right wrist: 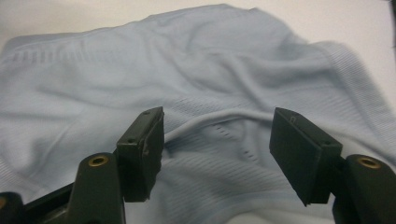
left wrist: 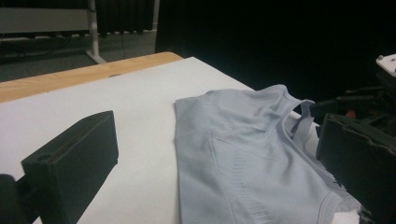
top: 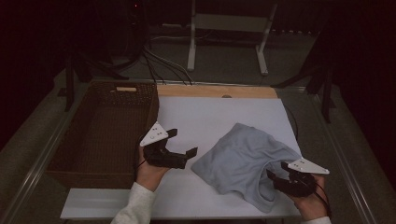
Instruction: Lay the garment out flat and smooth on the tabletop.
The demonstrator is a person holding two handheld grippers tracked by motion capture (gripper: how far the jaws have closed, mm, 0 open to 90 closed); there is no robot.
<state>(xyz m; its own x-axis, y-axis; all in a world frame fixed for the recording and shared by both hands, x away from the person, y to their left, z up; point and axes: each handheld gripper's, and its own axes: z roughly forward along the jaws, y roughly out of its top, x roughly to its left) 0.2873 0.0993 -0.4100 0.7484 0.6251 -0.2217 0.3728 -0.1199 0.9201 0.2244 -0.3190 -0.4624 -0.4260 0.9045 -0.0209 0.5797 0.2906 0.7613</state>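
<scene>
A crumpled light blue knit shirt [top: 243,158] lies on the right half of the white table top [top: 205,116]. My right gripper [top: 276,170] is at the shirt's near right edge, held by a hand. In the right gripper view its jaws stand apart over a hem fold of the shirt [right wrist: 187,70], and the right gripper [right wrist: 217,144] presses on nothing. My left gripper [top: 183,142] is open just left of the shirt, above bare table. In the left gripper view the shirt [left wrist: 243,154] spreads ahead of the left gripper [left wrist: 215,163].
A dark wicker basket [top: 152,105] stands on the left of the table, close behind the left hand. A wooden strip [top: 215,91] runs along the table's far edge. Beyond it are cables and a metal stand [top: 191,42] on the floor.
</scene>
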